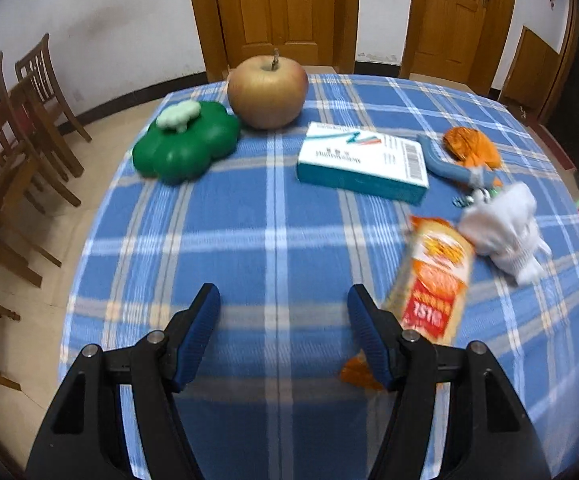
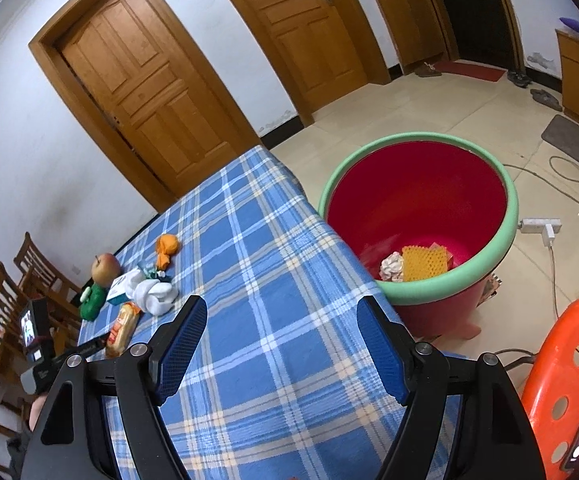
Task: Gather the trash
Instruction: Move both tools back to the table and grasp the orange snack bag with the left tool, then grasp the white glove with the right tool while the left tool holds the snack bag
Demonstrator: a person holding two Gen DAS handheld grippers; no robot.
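Note:
My left gripper (image 1: 283, 300) stands open over the blue plaid tablecloth (image 1: 249, 240), nothing between its fingers. Just right of its right finger lies an orange snack wrapper (image 1: 433, 280), blurred, also seen in the right wrist view (image 2: 123, 328). Beyond it sit a crumpled white tissue (image 1: 505, 232), a teal and white box (image 1: 363, 162) and orange peel (image 1: 469, 146). My right gripper (image 2: 281, 316) is open above the table's near edge, empty. A red bin with a green rim (image 2: 417, 220) stands on the floor beside the table, holding a paper ball and yellow mesh.
An apple (image 1: 267, 92) and a green clover-shaped toy (image 1: 185, 146) sit at the far left of the table. A blue-handled tool (image 1: 449, 164) lies by the peel. Wooden chairs (image 1: 5, 152) stand left. An orange plastic stool (image 2: 565, 368) is near the bin.

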